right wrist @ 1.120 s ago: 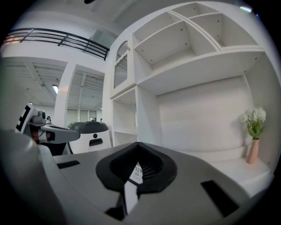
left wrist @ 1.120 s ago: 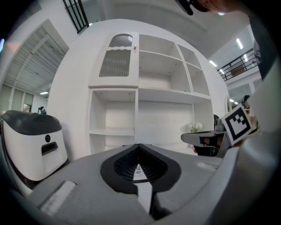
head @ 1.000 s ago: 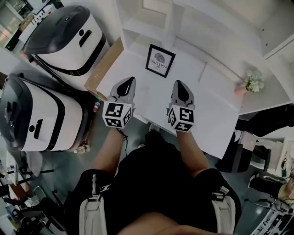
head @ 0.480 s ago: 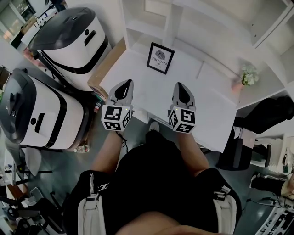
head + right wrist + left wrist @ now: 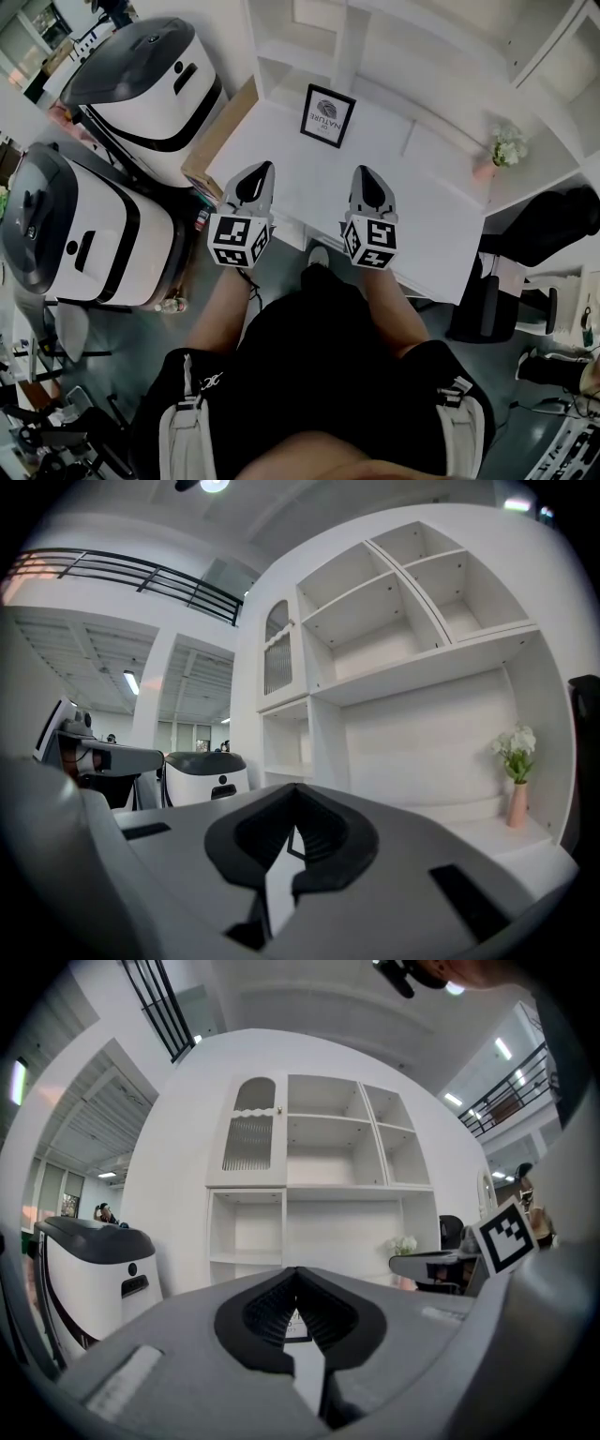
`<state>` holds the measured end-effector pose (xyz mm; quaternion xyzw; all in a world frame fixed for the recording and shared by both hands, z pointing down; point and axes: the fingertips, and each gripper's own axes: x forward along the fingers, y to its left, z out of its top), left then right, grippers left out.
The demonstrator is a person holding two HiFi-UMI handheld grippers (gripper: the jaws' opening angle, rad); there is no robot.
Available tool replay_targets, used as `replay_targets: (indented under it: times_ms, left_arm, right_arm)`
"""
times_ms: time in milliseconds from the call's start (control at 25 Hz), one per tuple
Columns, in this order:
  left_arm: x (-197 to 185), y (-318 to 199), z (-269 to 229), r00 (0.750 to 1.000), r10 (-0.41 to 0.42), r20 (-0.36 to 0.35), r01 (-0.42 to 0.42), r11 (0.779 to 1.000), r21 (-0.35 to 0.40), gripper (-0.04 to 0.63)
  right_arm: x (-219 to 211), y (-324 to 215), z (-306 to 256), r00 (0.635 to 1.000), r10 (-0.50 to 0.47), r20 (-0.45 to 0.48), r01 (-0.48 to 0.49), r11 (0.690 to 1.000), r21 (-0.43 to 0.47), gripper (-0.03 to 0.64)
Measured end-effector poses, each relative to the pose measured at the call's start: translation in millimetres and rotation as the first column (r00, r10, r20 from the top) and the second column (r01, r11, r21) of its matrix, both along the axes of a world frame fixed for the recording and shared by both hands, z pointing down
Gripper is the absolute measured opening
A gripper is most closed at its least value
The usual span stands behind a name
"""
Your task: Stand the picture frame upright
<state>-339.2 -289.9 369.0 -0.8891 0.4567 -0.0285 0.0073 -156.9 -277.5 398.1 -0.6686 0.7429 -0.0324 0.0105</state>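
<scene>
Open both before reaching in: the left tool and right tool hover empty with jaws pressed together over the worktop's near edge. The picture frame, black-rimmed around a white print, sits upper centre, well apart, seemingly leaning back

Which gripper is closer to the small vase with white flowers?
Right. The vase of white flowers stands to the right of the right gripper; the left gripper is farther away, on the right gripper's other side.

Dim head view; bright, edge-warped fisheye gripper views.
</scene>
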Motion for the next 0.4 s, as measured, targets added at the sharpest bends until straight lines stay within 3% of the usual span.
replay_targets:
  times_ms: [400]
  left_arm:
    - [-5.0,-2.0,-3.0,1.0,0.005,-0.004,-0.005,1.0,-0.005,0.017]
  right_arm:
    - [-3.3,-1.6,1.2,1.0,-0.01,0.02,0.01,1.0,-0.003,0.002]
